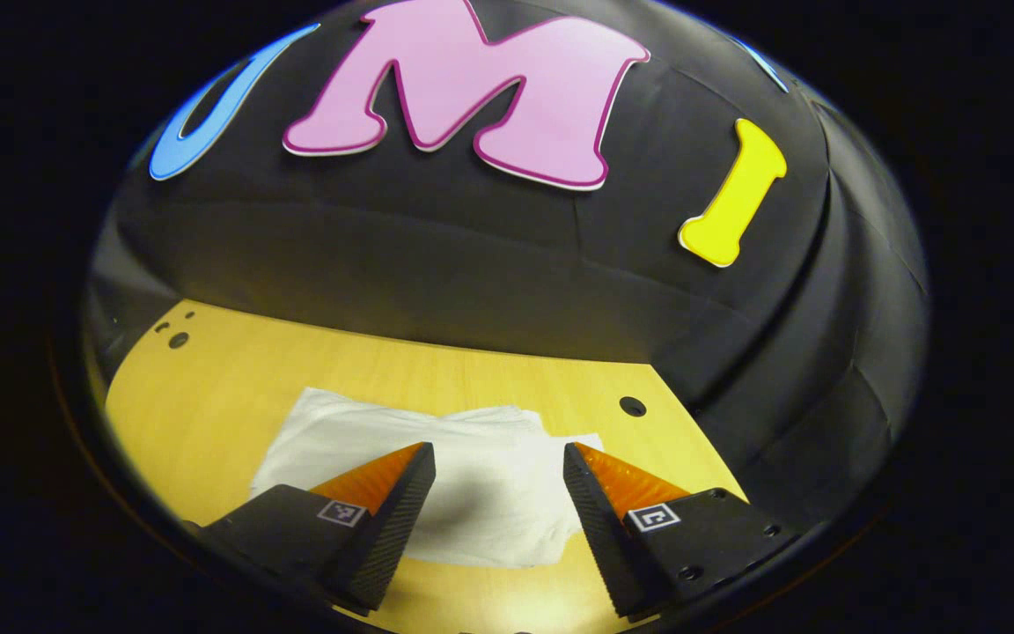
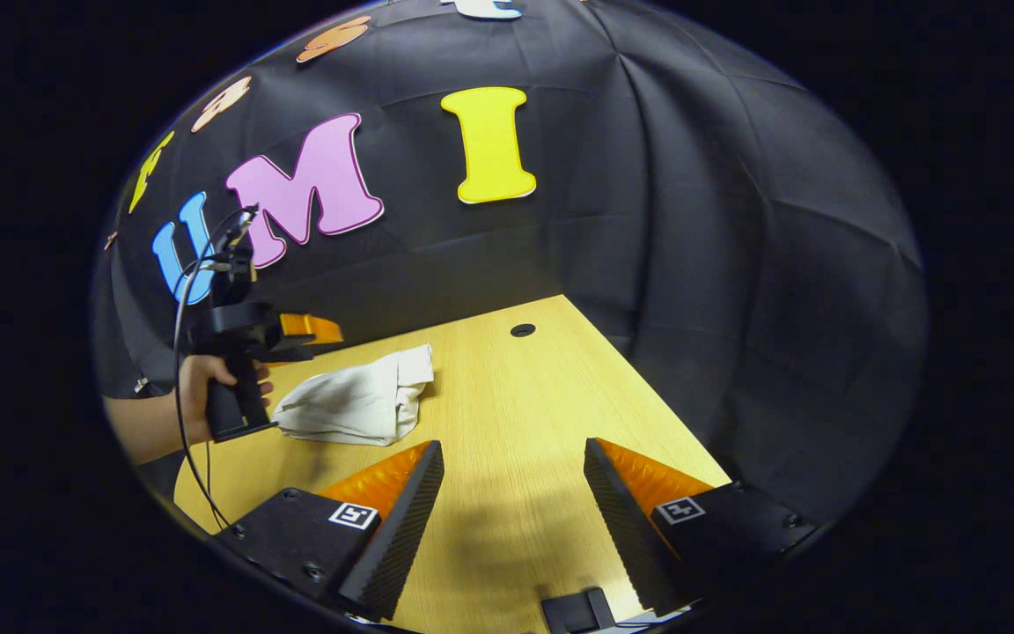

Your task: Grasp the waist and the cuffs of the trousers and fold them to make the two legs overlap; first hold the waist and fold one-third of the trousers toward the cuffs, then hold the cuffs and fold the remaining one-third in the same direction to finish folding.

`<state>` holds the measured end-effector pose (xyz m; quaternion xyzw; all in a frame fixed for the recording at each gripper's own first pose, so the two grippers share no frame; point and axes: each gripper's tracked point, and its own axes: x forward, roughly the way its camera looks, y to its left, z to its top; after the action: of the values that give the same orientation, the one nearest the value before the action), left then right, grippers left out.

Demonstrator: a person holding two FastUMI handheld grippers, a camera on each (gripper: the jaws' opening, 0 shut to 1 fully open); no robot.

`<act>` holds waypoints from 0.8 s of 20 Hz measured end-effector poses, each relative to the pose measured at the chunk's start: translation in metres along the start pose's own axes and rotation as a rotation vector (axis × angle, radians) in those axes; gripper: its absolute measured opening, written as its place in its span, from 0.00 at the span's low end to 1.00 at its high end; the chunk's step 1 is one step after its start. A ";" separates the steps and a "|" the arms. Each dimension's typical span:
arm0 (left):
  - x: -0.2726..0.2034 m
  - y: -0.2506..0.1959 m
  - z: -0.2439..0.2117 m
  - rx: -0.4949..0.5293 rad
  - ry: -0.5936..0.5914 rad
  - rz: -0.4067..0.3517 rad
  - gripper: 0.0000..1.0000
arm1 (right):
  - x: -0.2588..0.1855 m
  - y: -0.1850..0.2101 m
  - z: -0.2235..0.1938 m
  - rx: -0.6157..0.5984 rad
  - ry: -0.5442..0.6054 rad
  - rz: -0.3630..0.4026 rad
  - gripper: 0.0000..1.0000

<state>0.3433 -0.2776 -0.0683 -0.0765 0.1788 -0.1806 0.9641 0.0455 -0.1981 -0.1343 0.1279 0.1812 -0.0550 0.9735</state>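
Note:
White trousers lie folded into a compact bundle on the wooden table. In the left gripper view my left gripper hangs open just above the bundle, its fingers spread over the cloth with nothing between them. In the right gripper view the same bundle lies to the left, and my right gripper stands open over bare table, apart from the cloth. A hand holds the left gripper above the bundle's left end.
The booth's black cloth wall closes the far and right sides of the table. Small round holes mark the tabletop near its far edge. A black cable hangs from the left gripper's handle.

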 end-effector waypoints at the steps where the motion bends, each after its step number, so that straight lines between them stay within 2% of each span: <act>1: -0.032 0.014 0.000 0.012 -0.020 0.009 0.95 | -0.006 0.006 -0.003 -0.001 -0.008 -0.001 0.98; 6: -0.155 0.074 0.012 0.063 -0.132 0.076 0.97 | -0.038 0.044 0.008 0.008 -0.052 -0.009 0.98; 10: -0.247 0.117 0.013 0.065 -0.211 0.113 0.97 | -0.074 0.086 0.013 -0.012 -0.098 0.002 0.98; 16: -0.354 0.156 -0.019 0.065 -0.250 0.194 0.97 | -0.134 0.136 0.006 -0.021 -0.149 0.007 0.98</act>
<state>0.0781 -0.0024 -0.0062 -0.0496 0.0581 -0.0816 0.9937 -0.0558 -0.0613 -0.0488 0.1138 0.1085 -0.0592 0.9858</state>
